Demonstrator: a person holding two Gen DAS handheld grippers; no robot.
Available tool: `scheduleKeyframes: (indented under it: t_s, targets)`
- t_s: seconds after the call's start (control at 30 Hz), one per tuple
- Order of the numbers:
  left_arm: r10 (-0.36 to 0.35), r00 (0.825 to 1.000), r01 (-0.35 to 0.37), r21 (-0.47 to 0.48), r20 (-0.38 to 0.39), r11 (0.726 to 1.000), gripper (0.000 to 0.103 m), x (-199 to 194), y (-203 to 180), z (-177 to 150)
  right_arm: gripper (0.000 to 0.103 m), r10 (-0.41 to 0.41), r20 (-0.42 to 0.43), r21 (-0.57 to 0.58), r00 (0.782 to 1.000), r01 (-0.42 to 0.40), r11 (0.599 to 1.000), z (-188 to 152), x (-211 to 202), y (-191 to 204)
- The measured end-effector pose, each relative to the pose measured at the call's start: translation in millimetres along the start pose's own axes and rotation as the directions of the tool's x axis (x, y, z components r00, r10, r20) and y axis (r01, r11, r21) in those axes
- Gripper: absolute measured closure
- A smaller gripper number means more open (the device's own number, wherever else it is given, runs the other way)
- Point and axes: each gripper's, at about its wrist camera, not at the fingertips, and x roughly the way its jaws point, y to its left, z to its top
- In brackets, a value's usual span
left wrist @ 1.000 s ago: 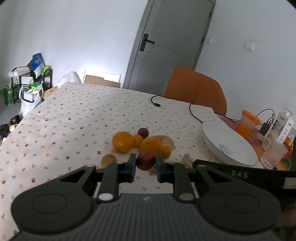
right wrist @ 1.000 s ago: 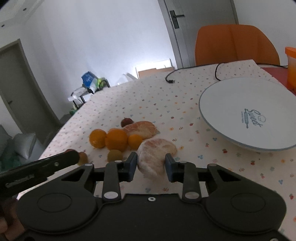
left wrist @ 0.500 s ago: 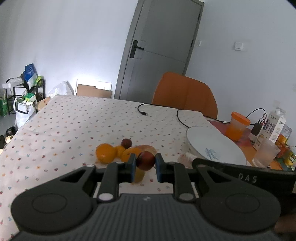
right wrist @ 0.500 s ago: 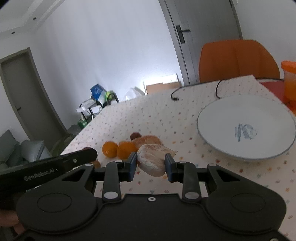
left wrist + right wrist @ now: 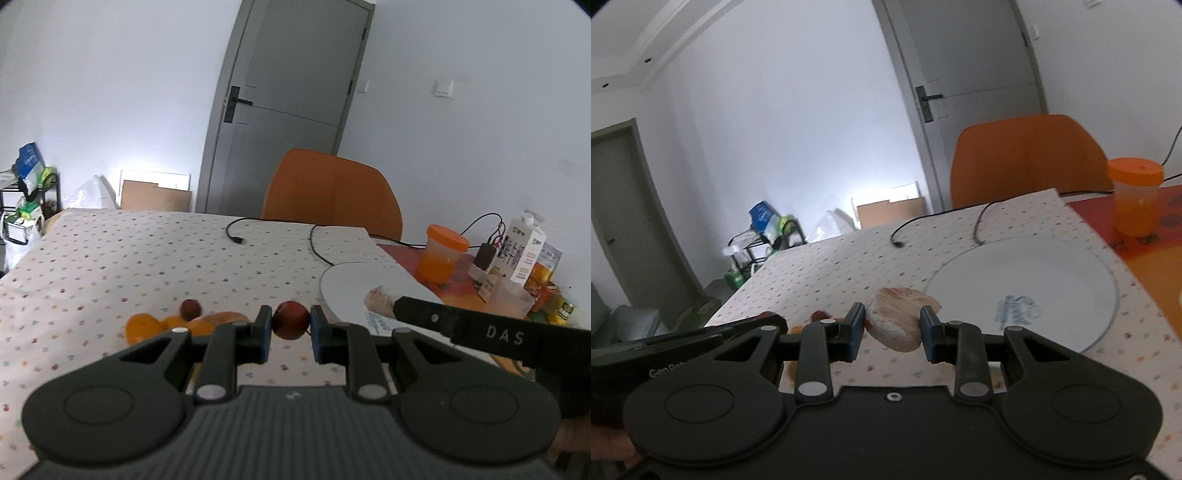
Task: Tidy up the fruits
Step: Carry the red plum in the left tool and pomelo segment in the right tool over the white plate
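Note:
My left gripper [image 5: 291, 325] is shut on a small dark red fruit [image 5: 290, 319] and holds it above the table. My right gripper [image 5: 893, 326] is shut on a peeled orange [image 5: 899, 320], lifted near the left rim of the white plate [image 5: 1052, 280]. The plate also shows in the left wrist view [image 5: 343, 284], with the peeled orange [image 5: 378, 300] over it. Oranges [image 5: 142, 328], a dark plum [image 5: 190, 308] and another peeled piece [image 5: 221, 317] lie on the dotted tablecloth, left of my left gripper.
An orange chair [image 5: 332, 192] stands behind the table. A black cable [image 5: 273, 230] lies across the far side. An orange-lidded cup [image 5: 441, 254], a milk carton [image 5: 526, 245] and a clear cup [image 5: 511, 297] stand at the right. A door [image 5: 288, 103] is behind.
Both grippers have lifted with their fruit and moved right toward the plate. The fruit pile on the cloth has dropped lower and to the left in both views.

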Motion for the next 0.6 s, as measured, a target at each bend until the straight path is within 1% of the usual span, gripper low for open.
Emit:
scheduleKeyframes:
  t_s: [0.4,0.6]
  targets:
    - [-0.033,0.999,0.033,0.006,-0.025,0.999,0.083,29,-28,1,0.073,-0.110,0.021,0.030,0.994,0.110,0.994,-3,-5,-47]
    - [-0.047,0.998,0.049,0.030,-0.048,0.998,0.083,44,-44,-3,0.073,-0.146,0.018,0.049,0.989,0.145,0.988,-9,-4,-68]
